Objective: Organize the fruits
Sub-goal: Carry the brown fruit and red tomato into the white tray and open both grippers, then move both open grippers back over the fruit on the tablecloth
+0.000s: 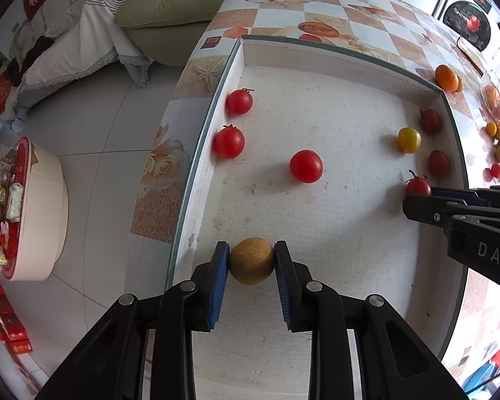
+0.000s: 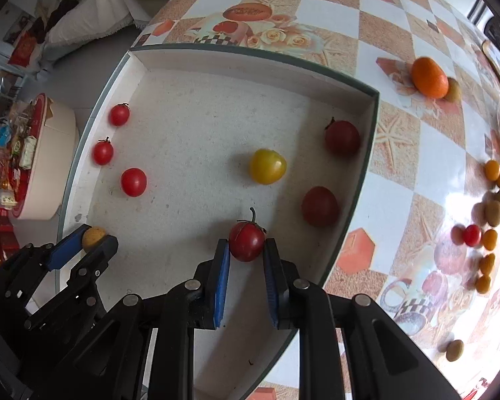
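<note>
A white foam tray [image 1: 316, 220] [image 2: 196, 123] lies on the table. My left gripper [image 1: 252, 261] is shut on a tan round fruit [image 1: 252, 260] low over the tray's near left part; the fruit also shows in the right wrist view [image 2: 93, 236]. My right gripper [image 2: 246, 243] is shut on a dark red stemmed tomato [image 2: 246, 240] [image 1: 417, 185] over the tray's right side. Three bright red tomatoes [image 1: 306, 166] [image 1: 229, 142] [image 1: 239, 101] lie at the left. A yellow tomato [image 2: 267, 166] and two dark red ones [image 2: 342, 136] [image 2: 319, 206] lie at the right.
A loose orange [image 2: 429, 77] and a pile of small orange, tan and red fruits [image 2: 493, 213] lie on the patterned tablecloth right of the tray. One tan fruit [image 2: 454, 350] lies apart near the front. The table edge drops to the floor at the left, by a round stool [image 1: 40, 213].
</note>
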